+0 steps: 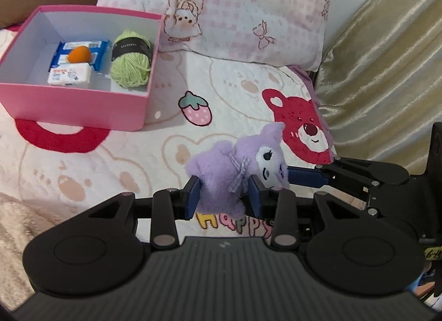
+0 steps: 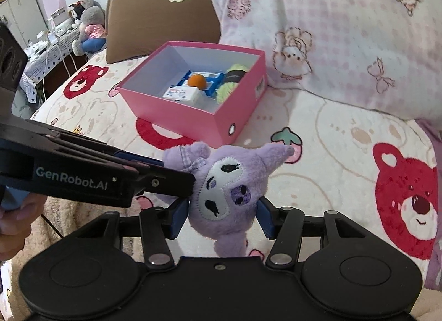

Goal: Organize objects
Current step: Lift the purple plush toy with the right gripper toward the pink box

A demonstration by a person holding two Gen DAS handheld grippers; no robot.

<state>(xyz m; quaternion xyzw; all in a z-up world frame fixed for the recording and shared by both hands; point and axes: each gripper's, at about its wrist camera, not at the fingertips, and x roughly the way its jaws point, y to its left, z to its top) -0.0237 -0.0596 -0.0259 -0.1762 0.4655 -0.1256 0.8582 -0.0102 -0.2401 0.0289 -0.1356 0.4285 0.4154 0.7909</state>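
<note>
Left gripper (image 1: 223, 194): its two blue pads squeeze the body of the purple toy. It is closed on the toy.
Right gripper (image 2: 222, 217): its blue pads press on both sides of the toy's head. It is closed on the toy too.
Purple toy (image 1: 234, 171): a small fluffy toy with a white face, pointy ears and a little checked bow. Both grippers hold it up over the blanket, near the pink box.
Pink box (image 1: 69, 105): it sits open on the blanket, in front of the pillows. It is white inside.
Green yarn (image 1: 129, 58): a ball of yarn with a dark paper band. It lies in the box against one wall.
Orange ball (image 1: 79, 54): a small round thing. It rests on top of the blue packs in the box.
Blue packs (image 1: 99, 50): flat blue and white packs lying in the box beside the yarn.
White pack (image 1: 69, 74): a small white pack, in the box, just beside the blue packs.
Blanket (image 1: 234, 94): cream, with red bears and a strawberry on it.
Pink pillow (image 1: 248, 6): it leans up behind the box.
Brown pillow (image 2: 154, 11): it stands beside the pink pillow.
</note>
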